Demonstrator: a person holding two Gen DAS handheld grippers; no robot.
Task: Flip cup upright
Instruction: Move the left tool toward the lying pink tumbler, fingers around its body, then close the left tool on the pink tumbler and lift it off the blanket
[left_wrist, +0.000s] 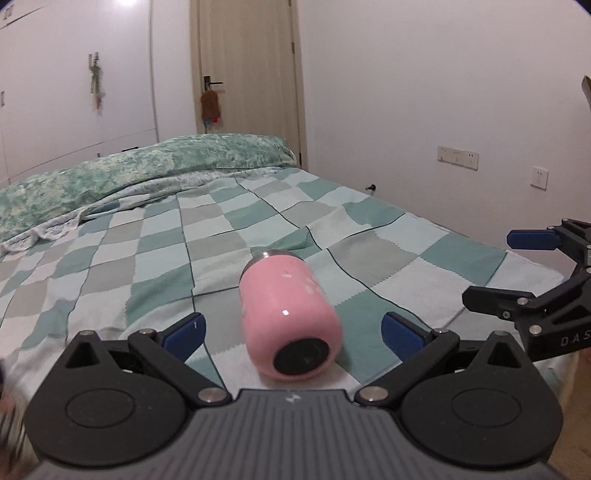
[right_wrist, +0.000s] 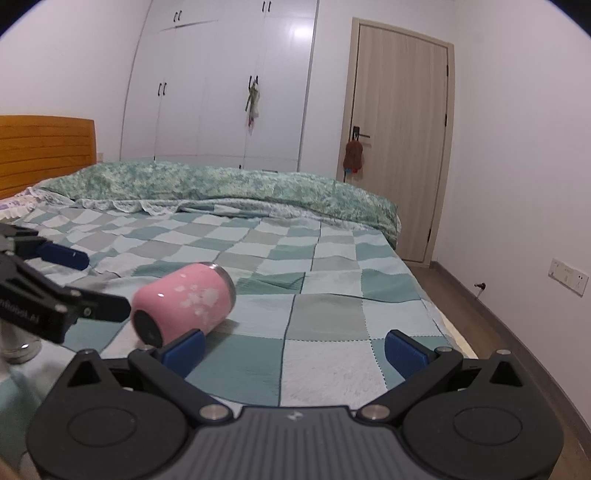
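Note:
A pink cup (left_wrist: 290, 319) lies on its side on the checked bedspread (left_wrist: 229, 229), black base toward me, steel rim pointing away. My left gripper (left_wrist: 291, 334) is open, its blue pads on either side of the cup's base end, not touching. In the right wrist view the cup (right_wrist: 181, 301) lies at the left, white flower print showing. My right gripper (right_wrist: 293, 349) is open and empty over the bedspread, its left pad just in front of the cup. The right gripper also shows at the right edge of the left wrist view (left_wrist: 517, 266).
A folded green quilt (right_wrist: 229, 184) lies across the far side of the bed. An orange headboard (right_wrist: 40, 151) is at the left. The bed's right edge (right_wrist: 450, 328) drops to a wooden floor. A wardrobe, a door and wall sockets stand behind.

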